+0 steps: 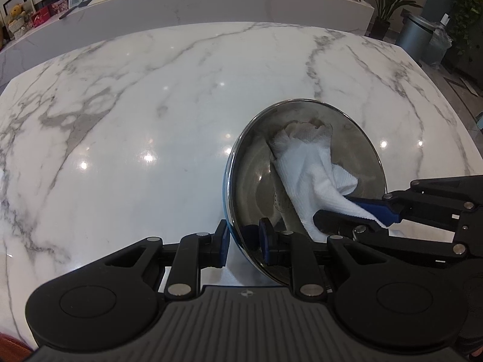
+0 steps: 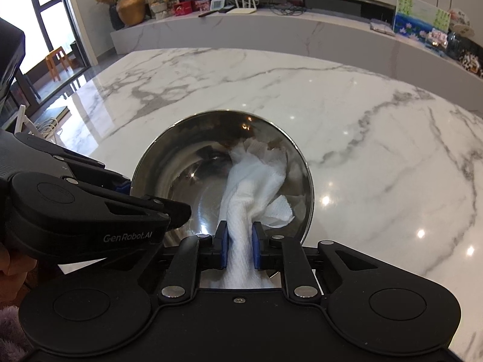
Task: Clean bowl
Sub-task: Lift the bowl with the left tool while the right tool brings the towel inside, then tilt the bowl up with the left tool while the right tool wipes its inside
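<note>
The thin, slick steel bowl point(image 1: 305, 181) is best pinched at its rim, as the left tool point(image 1: 243, 238) does, while the right tool point(image 2: 240, 241) is clamped on a soft paper towel point(image 2: 256, 178).

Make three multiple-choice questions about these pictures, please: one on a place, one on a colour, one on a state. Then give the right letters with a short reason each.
1. Where does the left gripper grip the bowl?
A. on its rim
B. under its base
C. nowhere

2. What colour is the paper towel?
A. green
B. white
C. red

3. In what state is the right gripper?
A. wide open, holding nothing
B. shut on the bowl
C. shut on the paper towel

Answers:
1 A: in the left wrist view one pad sits outside the rim and one inside it.
2 B: both views show it white, with brownish soiling at its far end.
3 C: in the right wrist view the towel is pinched between both blue pads and reaches into the bowl on the marble table.
</note>
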Tool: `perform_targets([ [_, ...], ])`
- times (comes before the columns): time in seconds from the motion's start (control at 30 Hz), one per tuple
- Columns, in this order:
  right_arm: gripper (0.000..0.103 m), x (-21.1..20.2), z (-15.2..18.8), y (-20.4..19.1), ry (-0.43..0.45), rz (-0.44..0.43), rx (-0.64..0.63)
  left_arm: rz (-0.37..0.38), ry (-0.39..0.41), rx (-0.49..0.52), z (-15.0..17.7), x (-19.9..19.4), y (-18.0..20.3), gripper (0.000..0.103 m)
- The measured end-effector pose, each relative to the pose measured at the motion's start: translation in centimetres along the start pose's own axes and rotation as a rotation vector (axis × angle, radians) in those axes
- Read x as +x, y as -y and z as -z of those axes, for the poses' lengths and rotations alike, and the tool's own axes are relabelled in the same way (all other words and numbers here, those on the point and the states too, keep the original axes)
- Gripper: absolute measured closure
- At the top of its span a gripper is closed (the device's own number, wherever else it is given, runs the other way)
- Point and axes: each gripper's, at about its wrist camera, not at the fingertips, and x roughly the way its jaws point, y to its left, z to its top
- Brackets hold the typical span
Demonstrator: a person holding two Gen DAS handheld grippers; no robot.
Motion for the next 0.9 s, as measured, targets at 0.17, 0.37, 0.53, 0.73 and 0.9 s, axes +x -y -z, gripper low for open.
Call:
perform_targets([
  [0.17,0.091,0.3,0.4,-1.0,-0.006,0.047,-0.071,-0.013,0.004,0.026,-0.1,-0.1,0.3,0.085],
  [0.37,0.091,0.1,0.8,-1.9,0.016,0.142,-0.155,-0.021,0.013,0.033,-0.2,-0.2,0.3,0.087],
  [0.53,0.091,0.1,0.9,-1.3,0.026,0.127,-0.126,-0.017,0.024,0.012,-0.3,-0.3,0.1,0.087],
  [0.73,0.091,-0.3,1.3,0.8,0.038,0.06,0.012,0.019,0.041,-0.03,-0.1,-0.2,0.0,0.086],
  [0.9,0.091,-0.3,1.7,2.9,0.037,-0.051,0.171,0.08,0.019,-0.082,0.4,0.1,-0.5,0.084],
])
